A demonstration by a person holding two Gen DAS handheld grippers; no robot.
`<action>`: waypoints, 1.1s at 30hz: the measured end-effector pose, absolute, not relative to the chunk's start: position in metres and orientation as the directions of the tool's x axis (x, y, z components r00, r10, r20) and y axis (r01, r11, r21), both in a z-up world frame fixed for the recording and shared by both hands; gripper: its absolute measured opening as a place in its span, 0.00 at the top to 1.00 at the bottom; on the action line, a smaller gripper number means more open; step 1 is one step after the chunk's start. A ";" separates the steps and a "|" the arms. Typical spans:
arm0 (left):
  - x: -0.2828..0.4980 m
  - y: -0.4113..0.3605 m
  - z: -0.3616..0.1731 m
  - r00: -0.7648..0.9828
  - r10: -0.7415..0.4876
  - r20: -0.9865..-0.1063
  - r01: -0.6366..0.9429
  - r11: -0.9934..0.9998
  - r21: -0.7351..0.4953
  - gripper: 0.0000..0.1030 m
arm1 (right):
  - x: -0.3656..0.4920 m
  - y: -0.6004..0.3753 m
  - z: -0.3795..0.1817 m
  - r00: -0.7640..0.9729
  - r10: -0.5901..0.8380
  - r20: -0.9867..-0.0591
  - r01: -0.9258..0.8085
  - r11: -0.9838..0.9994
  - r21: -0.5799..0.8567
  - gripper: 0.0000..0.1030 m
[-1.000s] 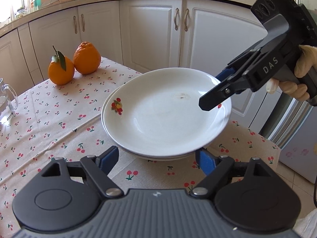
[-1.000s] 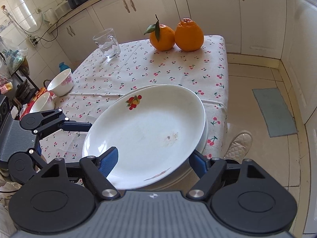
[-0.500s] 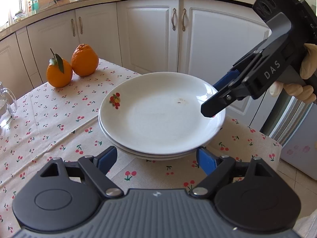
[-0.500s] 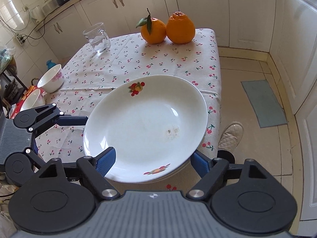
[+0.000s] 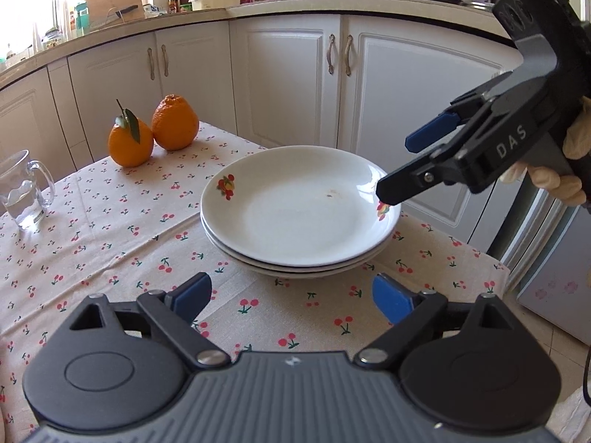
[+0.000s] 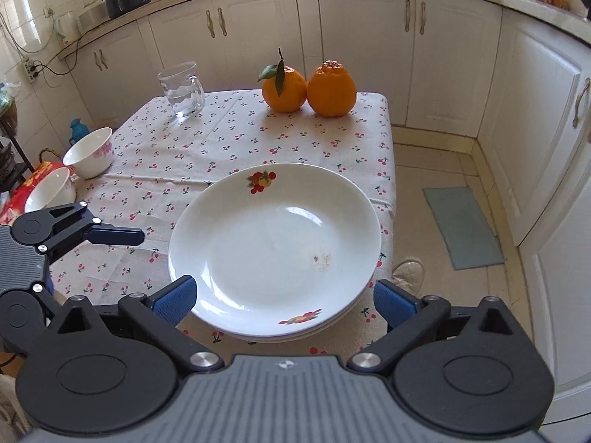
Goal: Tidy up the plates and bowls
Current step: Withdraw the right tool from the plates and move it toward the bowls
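Note:
A stack of white plates (image 5: 301, 206) with fruit decals rests near the corner of the cherry-print tablecloth (image 5: 92, 243). My left gripper (image 5: 291, 297) sits just short of the stack's near rim; its jaws are opening with nothing between them. My right gripper (image 5: 406, 164) hovers over the stack's right rim; its jaws are opening too. In the right wrist view the near rim of the plates (image 6: 273, 243) lies between the right gripper's (image 6: 284, 297) spread pads, which do not press on it. Two white bowls (image 6: 90, 151) (image 6: 50, 190) stand at the table's left edge.
Two oranges (image 6: 308, 90) and a glass mug (image 6: 183, 90) stand at the far end of the table. White cabinets (image 5: 288, 74) ring the room. The table drops off right of the plates, above a floor mat (image 6: 461, 227) and a slipper (image 6: 408, 271).
The top plate, tilted and offset a second ago, now lies nested level on the stack. Both grippers have widened and drawn back from the rim.

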State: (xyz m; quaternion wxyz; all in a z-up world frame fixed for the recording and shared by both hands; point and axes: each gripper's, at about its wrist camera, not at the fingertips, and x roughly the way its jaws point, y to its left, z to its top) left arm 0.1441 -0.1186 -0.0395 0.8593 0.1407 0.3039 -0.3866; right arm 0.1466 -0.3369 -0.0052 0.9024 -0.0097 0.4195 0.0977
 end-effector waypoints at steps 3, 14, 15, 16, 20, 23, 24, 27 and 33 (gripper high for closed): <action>0.132 -0.104 -0.030 0.545 -0.584 -0.602 0.739 0.673 0.016 0.07 | 0.135 -0.322 -0.004 0.662 0.111 -0.741 -0.158 0.987 0.006 0.00; 0.088 -0.029 -0.006 0.661 -0.538 -0.523 0.642 0.766 0.024 0.04 | 0.110 -0.231 0.000 0.734 0.042 -0.678 -0.201 0.967 -0.158 0.00; 0.085 -0.021 -0.005 0.671 -0.527 -0.522 0.629 0.777 0.024 0.04 | 0.108 -0.223 0.002 0.739 0.050 -0.671 -0.219 0.961 -0.169 0.00; 0.083 -0.013 -0.005 0.679 -0.517 -0.522 0.618 0.786 0.025 0.04 | 0.107 -0.212 0.004 0.743 0.059 -0.666 -0.237 0.955 -0.180 0.00; 0.073 0.019 -0.003 0.715 -0.459 -0.528 0.562 0.826 0.043 0.03 | 0.103 -0.176 0.010 0.756 0.095 -0.648 -0.307 0.925 -0.223 0.00; 0.067 0.045 -0.003 0.721 -0.434 -0.541 0.541 0.840 0.047 0.03 | 0.100 -0.151 0.011 0.746 0.154 -0.648 -0.386 0.893 -0.232 0.00; 0.066 0.053 -0.004 0.723 -0.423 -0.546 0.532 0.845 0.050 0.03 | 0.100 -0.145 0.010 0.734 0.182 -0.654 -0.412 0.885 -0.216 0.00; 0.064 0.077 -0.004 0.740 -0.375 -0.558 0.497 0.864 0.080 0.03 | 0.105 -0.128 0.006 0.698 0.241 -0.674 -0.464 0.870 -0.168 0.00; 0.061 0.117 -0.008 0.753 -0.278 -0.597 0.453 0.877 0.162 0.03 | 0.113 -0.095 0.002 0.651 0.312 -0.692 -0.540 0.831 -0.133 0.00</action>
